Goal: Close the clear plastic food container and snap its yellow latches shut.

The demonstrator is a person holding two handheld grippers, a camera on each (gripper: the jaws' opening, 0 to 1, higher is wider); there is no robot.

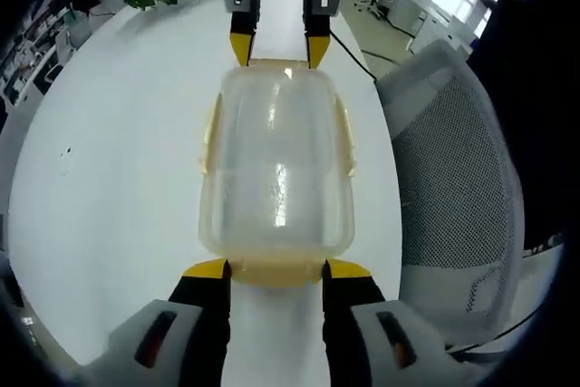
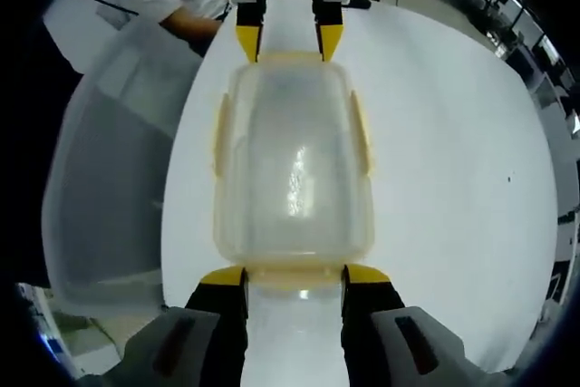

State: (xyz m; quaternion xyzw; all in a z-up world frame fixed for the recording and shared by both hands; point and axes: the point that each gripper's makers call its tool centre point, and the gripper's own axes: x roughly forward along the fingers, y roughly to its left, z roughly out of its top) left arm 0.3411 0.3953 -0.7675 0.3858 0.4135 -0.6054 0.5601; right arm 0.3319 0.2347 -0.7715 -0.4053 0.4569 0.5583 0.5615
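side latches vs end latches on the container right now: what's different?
Position: the side latches run along the long edges of the container; the end latches cap its short ends.
Grippers: each end latch sits between open fingers, the left gripper at one end and the right gripper at the other; the side latches have no gripper at them.
Shared: all are yellow. Whether any is snapped shut is unclear.
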